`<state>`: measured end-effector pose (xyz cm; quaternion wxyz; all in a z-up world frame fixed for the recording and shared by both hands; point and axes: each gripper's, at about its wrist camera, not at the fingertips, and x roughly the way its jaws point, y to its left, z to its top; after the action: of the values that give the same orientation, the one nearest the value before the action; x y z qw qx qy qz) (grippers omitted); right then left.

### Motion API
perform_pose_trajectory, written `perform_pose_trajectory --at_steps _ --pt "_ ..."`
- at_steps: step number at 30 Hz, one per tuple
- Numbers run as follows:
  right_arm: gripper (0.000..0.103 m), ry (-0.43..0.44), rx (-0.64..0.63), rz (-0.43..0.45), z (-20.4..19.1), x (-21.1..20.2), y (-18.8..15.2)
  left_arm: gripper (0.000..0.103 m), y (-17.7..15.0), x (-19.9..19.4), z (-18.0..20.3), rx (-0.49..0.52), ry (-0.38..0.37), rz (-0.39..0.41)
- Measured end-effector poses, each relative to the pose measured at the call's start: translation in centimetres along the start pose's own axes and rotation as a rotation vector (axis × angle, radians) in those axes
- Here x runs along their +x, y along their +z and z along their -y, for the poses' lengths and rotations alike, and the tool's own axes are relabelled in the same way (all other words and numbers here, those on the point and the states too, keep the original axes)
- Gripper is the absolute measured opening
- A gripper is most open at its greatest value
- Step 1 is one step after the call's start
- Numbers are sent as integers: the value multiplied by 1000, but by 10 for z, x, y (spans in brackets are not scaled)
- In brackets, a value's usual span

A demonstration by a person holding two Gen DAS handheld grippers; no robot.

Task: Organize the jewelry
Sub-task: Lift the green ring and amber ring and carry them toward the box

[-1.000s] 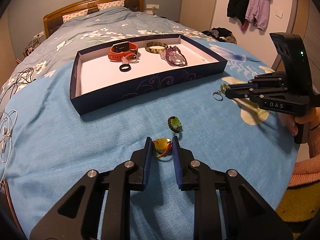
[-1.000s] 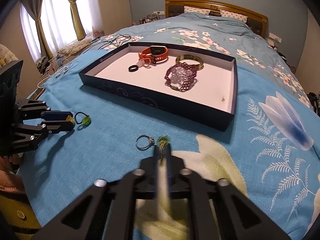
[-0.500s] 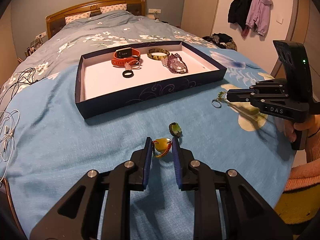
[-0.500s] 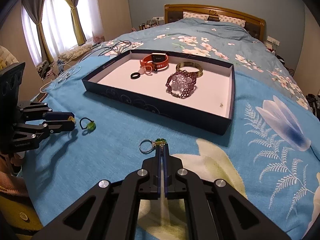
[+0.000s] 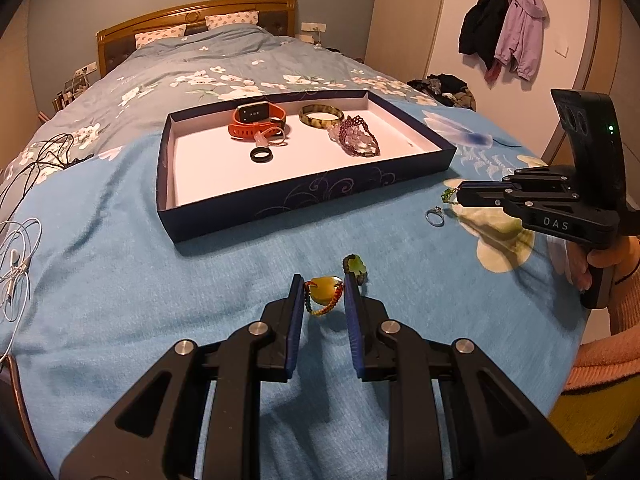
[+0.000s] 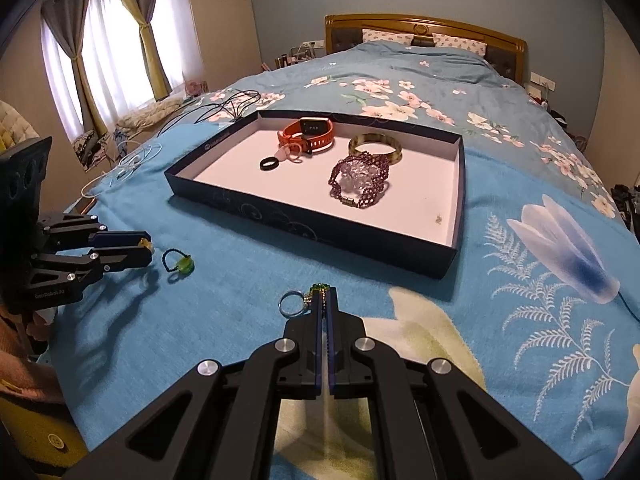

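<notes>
A dark blue tray (image 5: 248,216) (image 6: 320,224) on the bed holds an orange watch (image 5: 256,118), a green bangle (image 5: 321,115), a purple beaded bracelet (image 5: 358,140), a black ring (image 5: 262,155) and a pale ring. My left gripper (image 5: 320,292) (image 6: 146,248) is shut on a yellow-stone beaded ring (image 5: 325,295), lifted above the blanket. My right gripper (image 6: 325,298) (image 5: 456,196) is shut on a green-beaded chain (image 6: 319,289) with a silver ring (image 6: 291,305) hanging from it. A green-stone ring (image 5: 355,266) (image 6: 180,265) lies on the blanket.
White and black cables (image 5: 18,256) lie at the bed's left edge. Clothes hang on the wall (image 5: 504,30) at the right. The wooden headboard (image 5: 192,16) is at the far end.
Both grippers have risen from the blanket with their pieces. The silver ring now hangs under the right gripper. The tray and the green-stone ring have not moved.
</notes>
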<state>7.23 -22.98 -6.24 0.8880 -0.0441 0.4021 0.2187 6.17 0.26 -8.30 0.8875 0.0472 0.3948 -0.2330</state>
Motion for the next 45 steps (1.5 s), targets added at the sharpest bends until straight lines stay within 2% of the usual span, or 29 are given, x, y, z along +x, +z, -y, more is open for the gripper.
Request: perform_pose_trajectory --at_steps 19,31,45 --pt "1 50 33 135 -1 -27 20 20 25 -15 -1 -7 9 91" --pt "1 65 35 172 0 -23 39 20 49 -15 -4 -5 23 138" --pt "1 59 25 172 4 -9 55 20 69 2 -16 -18 44 142"
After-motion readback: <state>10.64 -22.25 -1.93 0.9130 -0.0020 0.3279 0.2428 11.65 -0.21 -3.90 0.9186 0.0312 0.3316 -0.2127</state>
